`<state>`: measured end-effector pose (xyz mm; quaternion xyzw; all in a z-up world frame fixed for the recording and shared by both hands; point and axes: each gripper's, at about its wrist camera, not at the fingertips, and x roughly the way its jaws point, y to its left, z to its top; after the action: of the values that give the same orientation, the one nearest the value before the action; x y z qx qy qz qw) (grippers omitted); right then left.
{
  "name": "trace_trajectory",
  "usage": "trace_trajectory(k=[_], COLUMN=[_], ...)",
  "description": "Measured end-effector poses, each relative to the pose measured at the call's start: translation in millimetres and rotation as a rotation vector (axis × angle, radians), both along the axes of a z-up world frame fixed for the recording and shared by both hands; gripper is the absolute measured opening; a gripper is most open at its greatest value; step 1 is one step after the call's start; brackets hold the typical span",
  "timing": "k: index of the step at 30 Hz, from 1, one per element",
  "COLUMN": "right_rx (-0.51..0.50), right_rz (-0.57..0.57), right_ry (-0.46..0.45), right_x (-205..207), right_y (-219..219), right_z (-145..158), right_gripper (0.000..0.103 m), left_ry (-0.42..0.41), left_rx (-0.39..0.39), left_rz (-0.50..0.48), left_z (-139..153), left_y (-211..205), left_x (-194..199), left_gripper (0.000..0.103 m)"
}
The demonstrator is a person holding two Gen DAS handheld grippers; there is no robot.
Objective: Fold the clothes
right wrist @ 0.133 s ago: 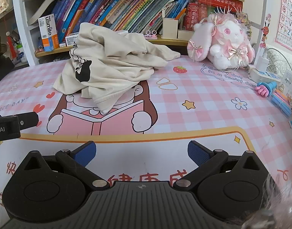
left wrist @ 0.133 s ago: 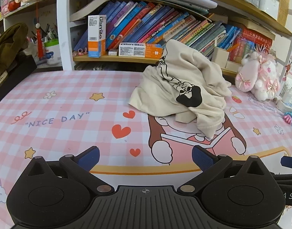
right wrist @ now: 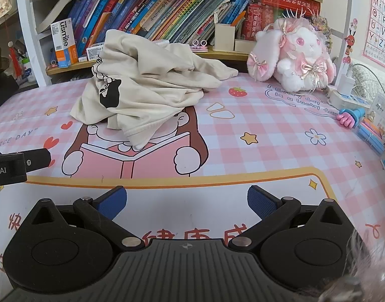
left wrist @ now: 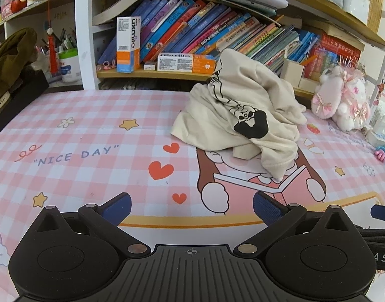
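Above centre of both wrist views, a crumpled cream garment point(left wrist: 242, 123) is heaped on the pink checked mat point(left wrist: 91, 125). Left gripper point(left wrist: 191, 205) and right gripper point(right wrist: 186, 201) are spread wide, empty, well short; neither is clearly nearer.

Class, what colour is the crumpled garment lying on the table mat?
Cream, with a black printed patch; the garment shows best in the right wrist view.
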<state>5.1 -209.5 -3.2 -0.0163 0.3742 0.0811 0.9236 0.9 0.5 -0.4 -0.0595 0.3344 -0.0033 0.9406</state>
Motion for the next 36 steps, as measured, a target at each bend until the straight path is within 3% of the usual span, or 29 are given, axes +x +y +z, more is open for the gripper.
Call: trace_trajectory(k=[36], right_rx=[-0.002], right_rz=[-0.017], right_ry=[0.028], right_x=[1.9], right_y=[0.0], right_z=[-2.2], right_gripper=[0.103], left_ry=[0.056], left_rx=[0.018], left_rz=[-0.001], left_z=[-1.2], left_y=[1.2], left_x=[2.6], left_gripper=[0.103])
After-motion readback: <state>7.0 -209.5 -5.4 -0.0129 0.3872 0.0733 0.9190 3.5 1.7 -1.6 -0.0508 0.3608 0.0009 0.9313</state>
